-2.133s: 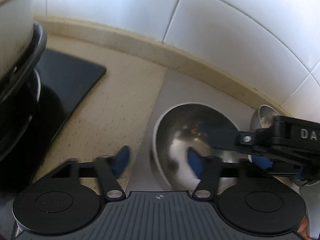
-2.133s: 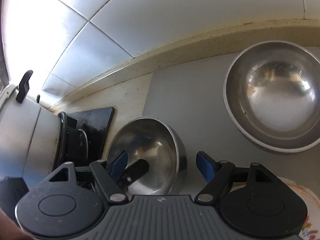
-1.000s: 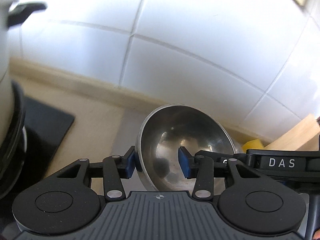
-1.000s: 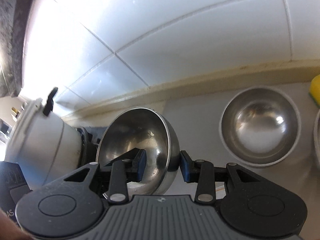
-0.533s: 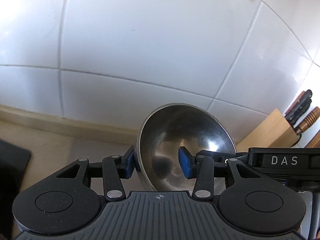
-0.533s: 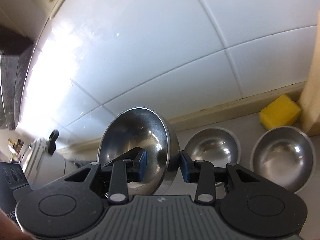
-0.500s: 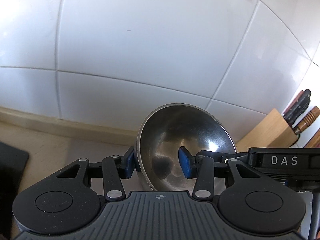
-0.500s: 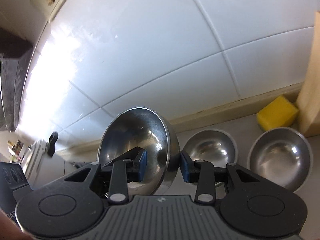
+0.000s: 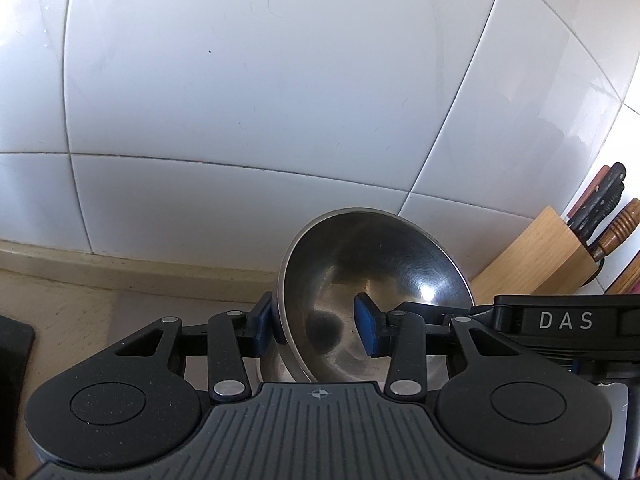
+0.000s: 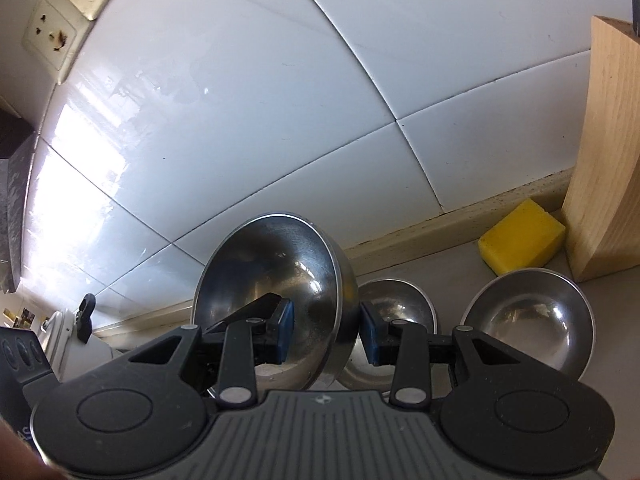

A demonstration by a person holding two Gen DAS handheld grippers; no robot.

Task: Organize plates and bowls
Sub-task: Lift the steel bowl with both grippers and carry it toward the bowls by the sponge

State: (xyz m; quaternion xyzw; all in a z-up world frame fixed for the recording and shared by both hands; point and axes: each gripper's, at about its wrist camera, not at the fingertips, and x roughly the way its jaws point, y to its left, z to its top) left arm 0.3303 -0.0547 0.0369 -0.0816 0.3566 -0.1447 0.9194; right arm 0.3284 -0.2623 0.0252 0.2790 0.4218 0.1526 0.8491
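Note:
Both grippers hold one steel bowl lifted off the counter and tilted on edge. In the left wrist view my left gripper (image 9: 316, 330) is shut on the bowl (image 9: 384, 280), pinching its left rim. In the right wrist view my right gripper (image 10: 328, 330) is shut on the same bowl (image 10: 276, 268), pinching its right rim. Two more steel bowls sit on the counter below: a middle one (image 10: 400, 308) just behind the held bowl and a right one (image 10: 532, 320).
A white tiled wall fills the background. A wooden knife block (image 9: 536, 260) stands at the right; it also shows in the right wrist view (image 10: 604, 152), with a yellow sponge (image 10: 520, 236) beside it. A white cooker (image 10: 72, 340) stands at the left.
The bowl was on the counter with both grippers open around its rim. Both shut on it, lifted it and carried it right, toward the two other bowls and the knife block.

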